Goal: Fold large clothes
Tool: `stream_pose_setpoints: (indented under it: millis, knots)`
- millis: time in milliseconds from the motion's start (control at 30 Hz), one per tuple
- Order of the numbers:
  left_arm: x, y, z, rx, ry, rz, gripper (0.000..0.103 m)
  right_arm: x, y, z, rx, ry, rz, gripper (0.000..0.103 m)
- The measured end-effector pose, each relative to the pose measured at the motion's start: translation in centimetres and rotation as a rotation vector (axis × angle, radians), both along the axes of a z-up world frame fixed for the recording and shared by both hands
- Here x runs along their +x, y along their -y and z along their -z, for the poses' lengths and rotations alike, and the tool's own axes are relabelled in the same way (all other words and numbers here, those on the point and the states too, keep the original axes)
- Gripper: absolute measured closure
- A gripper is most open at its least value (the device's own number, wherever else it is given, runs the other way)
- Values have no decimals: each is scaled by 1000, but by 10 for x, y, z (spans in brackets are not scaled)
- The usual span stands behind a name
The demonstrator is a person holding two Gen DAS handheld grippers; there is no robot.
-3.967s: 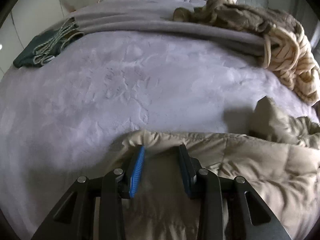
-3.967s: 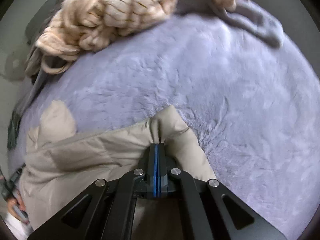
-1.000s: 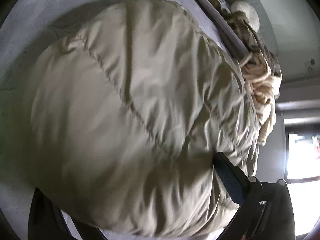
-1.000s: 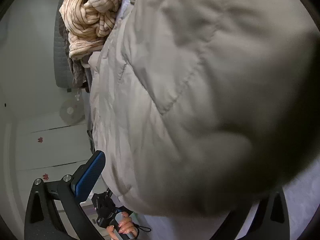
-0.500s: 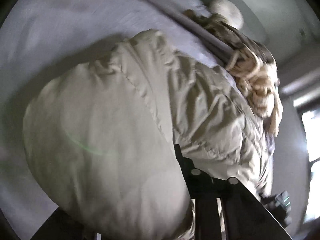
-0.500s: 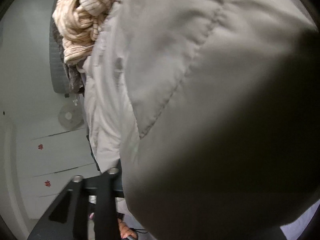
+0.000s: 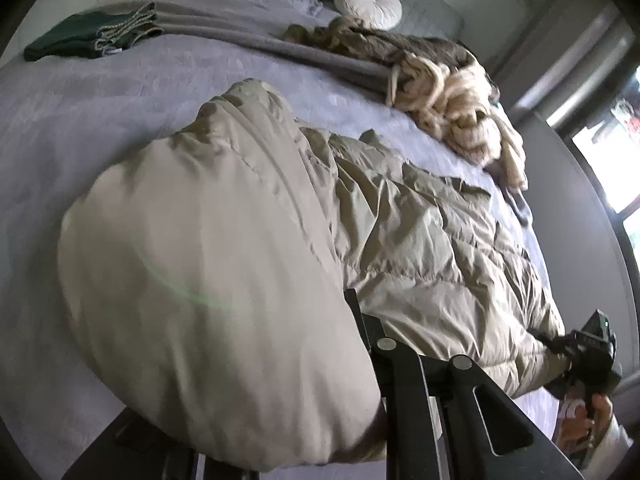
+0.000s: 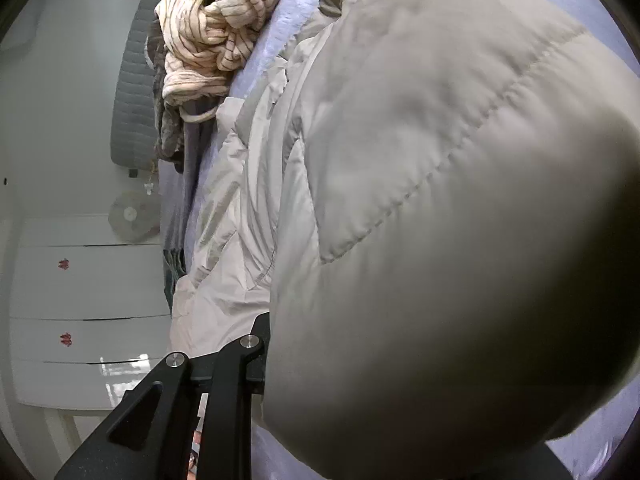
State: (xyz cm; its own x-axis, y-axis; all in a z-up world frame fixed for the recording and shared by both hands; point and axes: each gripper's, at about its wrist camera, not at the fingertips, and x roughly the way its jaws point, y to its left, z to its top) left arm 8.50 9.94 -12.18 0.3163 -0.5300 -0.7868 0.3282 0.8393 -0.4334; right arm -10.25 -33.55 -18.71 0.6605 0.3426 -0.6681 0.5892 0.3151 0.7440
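Observation:
A large beige puffer jacket (image 7: 400, 220) lies stretched across the lavender bed (image 7: 80, 120). A bulging fold of it drapes over my left gripper (image 7: 344, 320) and hides one finger; the jaws appear closed on the fabric. In the right wrist view the jacket (image 8: 440, 200) balloons over my right gripper (image 8: 272, 344), which also appears closed on it, fingertips hidden. The right gripper also shows in the left wrist view (image 7: 588, 352), at the jacket's far end.
A heap of striped cream and brown clothes (image 7: 448, 92) lies at the bed's far right. A folded dark green garment (image 7: 88, 36) sits far left, a round white pillow (image 7: 368, 4) at the headboard. White drawers (image 8: 80, 300) stand beside the bed.
Both grippers closed on the jacket's ends within the last second. The jacket has dropped lower and now lies stretched out over the bed.

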Motion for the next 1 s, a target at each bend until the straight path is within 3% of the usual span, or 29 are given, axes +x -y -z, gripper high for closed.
stream_pose_setpoints:
  millis: [500,600,667,1000]
  knots:
    - [-155,-79,21,74,-179,-96,81,-127,-42,7,77,-107,-74,80]
    - [-165,-89,21,94,-198,-141,81,-141,-43,9,91,-136,-84,73]
    - [-169,-97,15,110,-204,-171,74,-147,-40,6,84,-151,-92,64]
    - [-182,-143,-11,183,-177,-322,74,-175,-24,-3,32,-241,-77,57]
